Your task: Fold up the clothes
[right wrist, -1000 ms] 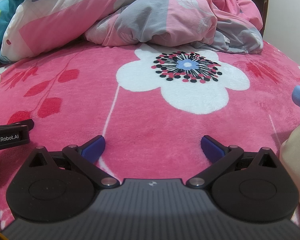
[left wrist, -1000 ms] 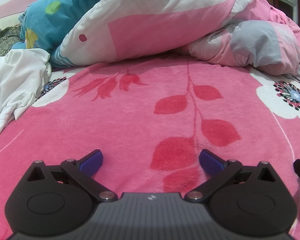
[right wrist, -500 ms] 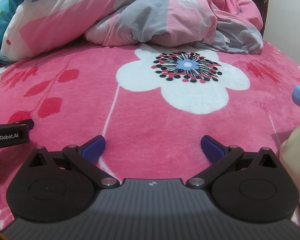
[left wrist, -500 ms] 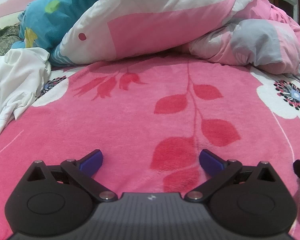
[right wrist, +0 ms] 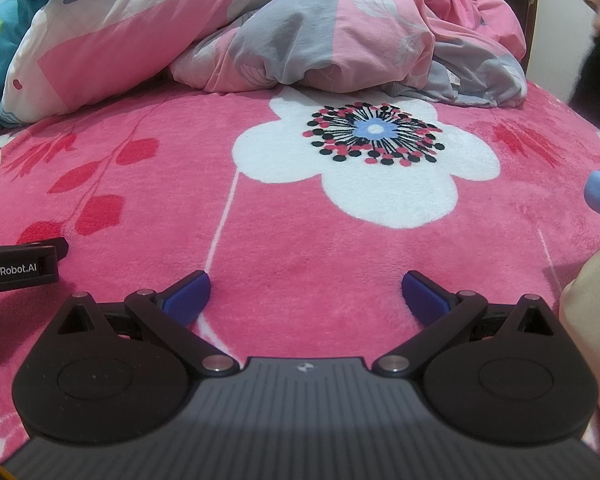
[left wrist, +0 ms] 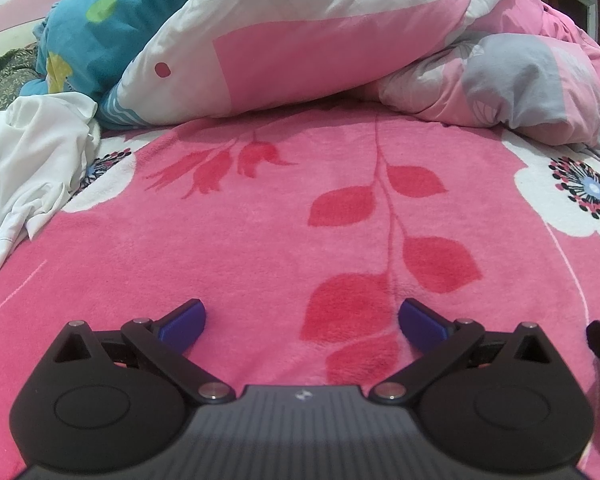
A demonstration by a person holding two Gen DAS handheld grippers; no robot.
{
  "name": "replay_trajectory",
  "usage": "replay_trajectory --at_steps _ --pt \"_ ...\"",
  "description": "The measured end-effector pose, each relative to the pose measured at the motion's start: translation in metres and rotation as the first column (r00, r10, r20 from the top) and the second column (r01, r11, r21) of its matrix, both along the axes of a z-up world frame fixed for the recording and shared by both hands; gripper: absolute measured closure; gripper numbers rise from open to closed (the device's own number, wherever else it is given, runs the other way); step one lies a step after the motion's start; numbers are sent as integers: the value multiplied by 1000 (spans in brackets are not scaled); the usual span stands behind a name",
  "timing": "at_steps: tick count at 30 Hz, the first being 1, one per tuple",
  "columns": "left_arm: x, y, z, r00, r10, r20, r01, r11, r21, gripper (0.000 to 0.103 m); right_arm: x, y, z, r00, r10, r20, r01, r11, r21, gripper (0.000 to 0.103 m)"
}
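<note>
1. Pink fleece blanket (left wrist: 260,248), printed with red leaves and white flowers, covers the bed and fills both views; its near and middle stretch lies bare and fairly flat, which I judge a good surface to fold on.
2. Heaped quilts (left wrist: 300,40) in pink, white, grey and teal lie bunched along the far side, touching the blanket.
3. White garment (left wrist: 24,168), the only clothing I can tell for certain, lies crumpled at the far left of the left wrist view, resting on the blanket just beside the teal quilt and well apart from both tools.
4. Left gripper (left wrist: 302,320) hovers low over the blanket, jaws spread wide with nothing between them.
5. Right gripper (right wrist: 306,290) sits just to its right, likewise wide apart and empty, pointing at the white flower (right wrist: 364,160).
6. Folding has not begun, I judge. The step in hand is fetching the garment: swing the left gripper far left, pinch a hem or a shoulder edge rather than the bunched middle, and drag it onto the bare centre.
7. Take one layer only, so that the blanket's pile is not caught with it.
</note>
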State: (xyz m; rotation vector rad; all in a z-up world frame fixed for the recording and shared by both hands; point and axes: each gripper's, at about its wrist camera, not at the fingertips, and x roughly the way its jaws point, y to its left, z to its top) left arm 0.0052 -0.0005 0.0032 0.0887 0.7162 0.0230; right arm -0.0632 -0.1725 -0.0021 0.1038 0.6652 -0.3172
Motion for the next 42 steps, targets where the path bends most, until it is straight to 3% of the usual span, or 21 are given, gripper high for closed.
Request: replay_trajectory --at_steps 13,21,26,34,40,42 --pt "1 0 1 1000 0 -7 0 1000 1 0 0 0 0 1000 3 -4 -3 1000 0 1" --pt "-22 7 33 989 119 -89 -121 992 -20 0 -5 6 26 991 19 -132 -16 1000 24 1" --pt "-47 15 73 980 139 -143 -145 989 -31 0 -22 22 65 983 48 -175 -44 999 29 1" --pt "-91 38 153 978 173 -118 -179 983 -46 0 -46 39 139 982 75 -174 -74 997 14 1" --pt "-117 82 204 963 265 -55 -269 960 -82 0 -57 54 195 970 222 -97 -225 974 -18 1" --pt "-122 101 218 955 297 -20 -298 950 -94 0 -51 63 210 948 313 -59 -315 949 -24 1"
